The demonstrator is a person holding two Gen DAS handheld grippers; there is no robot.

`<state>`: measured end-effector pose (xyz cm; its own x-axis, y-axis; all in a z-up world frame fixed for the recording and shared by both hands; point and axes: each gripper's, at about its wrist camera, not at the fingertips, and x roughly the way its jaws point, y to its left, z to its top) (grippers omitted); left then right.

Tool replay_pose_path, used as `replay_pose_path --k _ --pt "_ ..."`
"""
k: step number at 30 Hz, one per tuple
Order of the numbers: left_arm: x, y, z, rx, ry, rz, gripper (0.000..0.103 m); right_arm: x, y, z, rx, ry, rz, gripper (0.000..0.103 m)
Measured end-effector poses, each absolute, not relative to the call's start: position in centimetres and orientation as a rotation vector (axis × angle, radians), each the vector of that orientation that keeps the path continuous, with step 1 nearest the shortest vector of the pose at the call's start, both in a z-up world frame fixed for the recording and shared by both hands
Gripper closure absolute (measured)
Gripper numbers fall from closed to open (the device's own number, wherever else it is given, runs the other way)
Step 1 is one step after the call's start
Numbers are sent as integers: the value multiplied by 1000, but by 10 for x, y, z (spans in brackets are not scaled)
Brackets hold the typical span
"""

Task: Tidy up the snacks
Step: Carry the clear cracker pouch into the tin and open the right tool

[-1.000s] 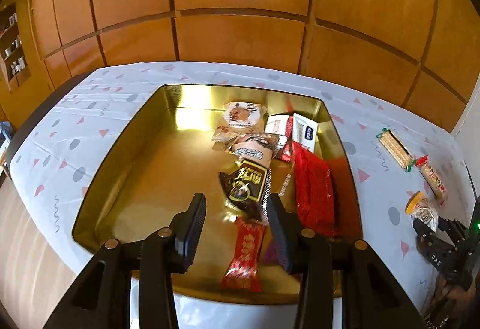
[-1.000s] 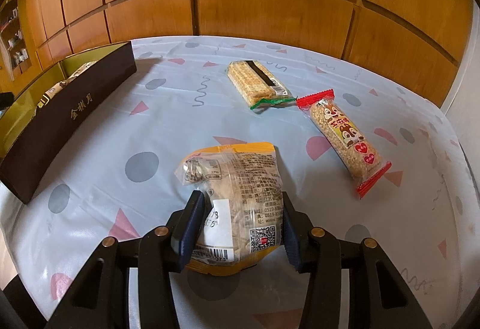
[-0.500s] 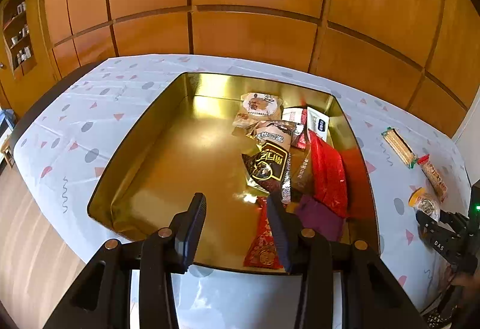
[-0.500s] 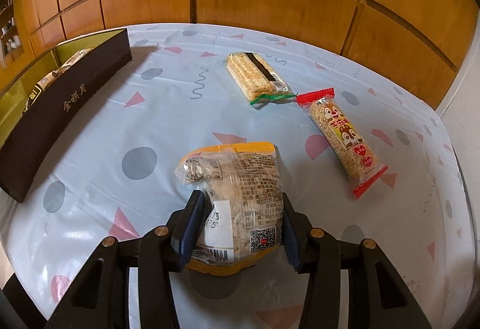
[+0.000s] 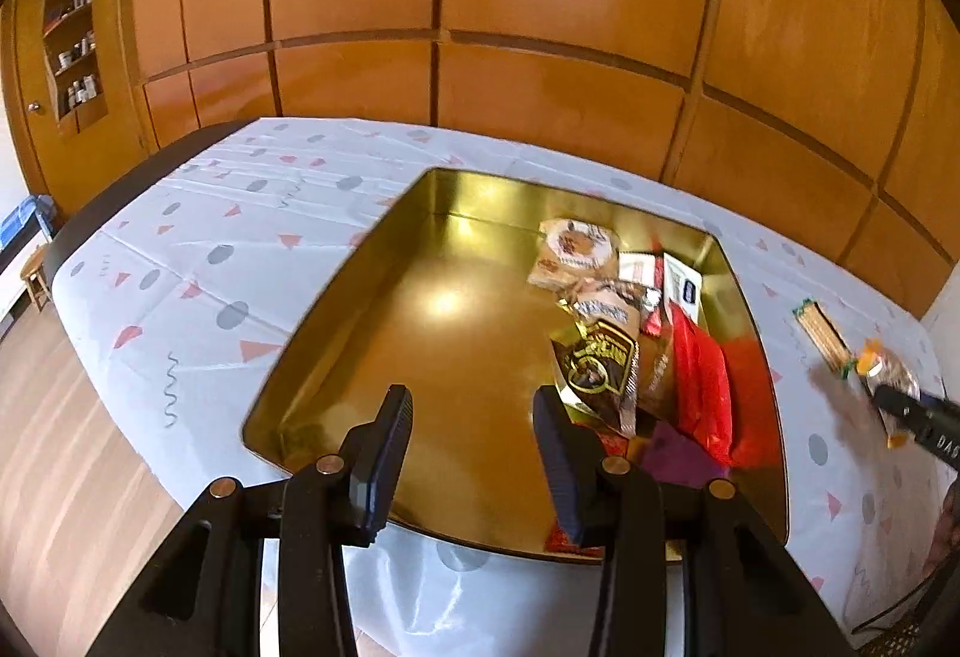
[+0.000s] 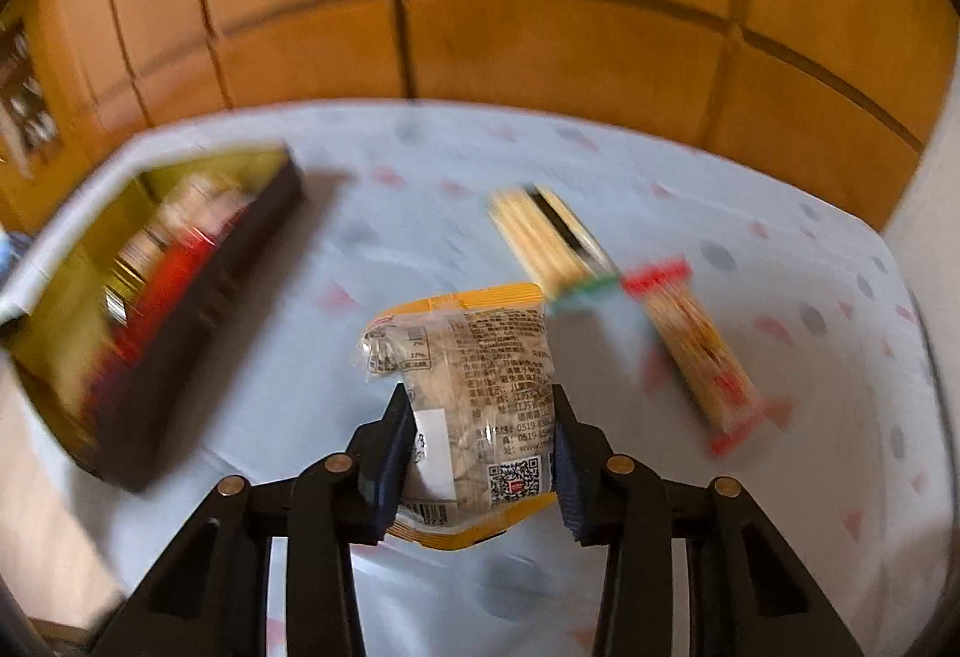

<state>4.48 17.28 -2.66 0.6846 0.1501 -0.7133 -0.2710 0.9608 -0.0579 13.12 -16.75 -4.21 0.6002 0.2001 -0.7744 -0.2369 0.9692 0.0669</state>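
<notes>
Right gripper [image 6: 480,453] fingers, just closing, clamp the clear, yellow-edged snack packet [image 6: 468,387], lifted off the patterned desk [image 6: 750,507], likely bound for the gold-lined rectangular tin [image 6: 198,297] at nine o'clock. Left gripper [image 5: 474,453] hovers over that tin, fingers apart on nothing. Wrapped snacks crowd the tin's three o'clock side. Two long bars lie at one o'clock.

R gripper [image 6: 480,447] jaws just closed on yellow-edged snack pack [image 6: 474,387] — lifted, apparently clear of tablecloth [image 6: 660,165].
</notes>
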Motion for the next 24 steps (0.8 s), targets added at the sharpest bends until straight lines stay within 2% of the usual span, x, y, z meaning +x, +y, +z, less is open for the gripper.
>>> replay_pose_path --k 6,10,17,19,24 --pt "42 193 -14 -190 733 285 61 137 -85 -6 -95 833 473 61" --pt "43 212 -10 -208 714 338 61 139 -27 1 -82 874 620 61" --pt "45 225 -18 -228 730 373 61 137 51 -31 -120 985 747 60" --pt "45 224 -20 -229 734 367 61 136 69 -48 -104 1045 788 57" --pt "45 220 -21 -224 738 363 61 138 80 -71 -119 1077 777 56"
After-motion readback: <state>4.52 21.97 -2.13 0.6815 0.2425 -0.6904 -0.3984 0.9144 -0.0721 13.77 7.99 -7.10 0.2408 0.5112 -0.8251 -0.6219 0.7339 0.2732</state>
